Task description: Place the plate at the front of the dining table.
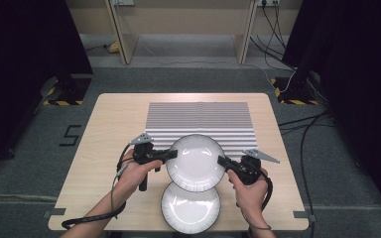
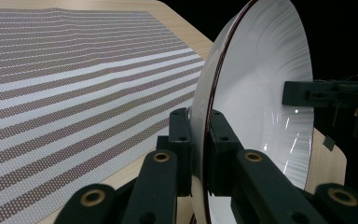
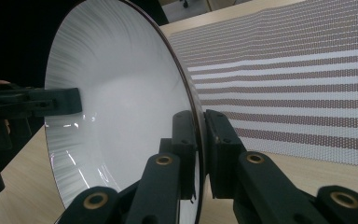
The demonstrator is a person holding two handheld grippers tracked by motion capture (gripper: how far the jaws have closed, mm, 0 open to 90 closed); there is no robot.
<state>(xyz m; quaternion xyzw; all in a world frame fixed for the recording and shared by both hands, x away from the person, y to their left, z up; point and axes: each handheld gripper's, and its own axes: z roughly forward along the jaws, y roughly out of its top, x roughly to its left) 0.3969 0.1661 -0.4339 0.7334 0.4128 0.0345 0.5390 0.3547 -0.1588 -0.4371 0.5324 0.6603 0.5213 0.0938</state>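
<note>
Grey floor and dark curtains ring a pale wooden table [image 1: 111, 114] in the middle of the high view, with a striped placemat [image 1: 198, 116] spread across its upper half. At centre frame a white plate [image 1: 196, 162] is carried between both tools: the left gripper [image 1: 171, 154] pinches its left rim and the right gripper [image 1: 222, 161] its right rim. In the left gripper view the black jaws are clamped on either side of the dark-edged rim of the plate [image 2: 261, 84], and in the right gripper view the jaws likewise squeeze the rim of the plate [image 3: 116, 93], so both are closed on it. Its lower edge overlaps a second plate [image 1: 190, 207] lying flat at the bottom centre, close to the table's near edge; whether the two touch cannot be told. By my reading the step in hand is a two-handed carry of the upper plate off the lower one, probably toward the mat. The next move would call for both hands travelling together at equal height toward the top of the frame, keeping the plate level so neither rim slips. Room is generous: the mat lies bare, and the table's left and right margins are free beside each hand; only the near edge, just below the lower plate, is tight.
</note>
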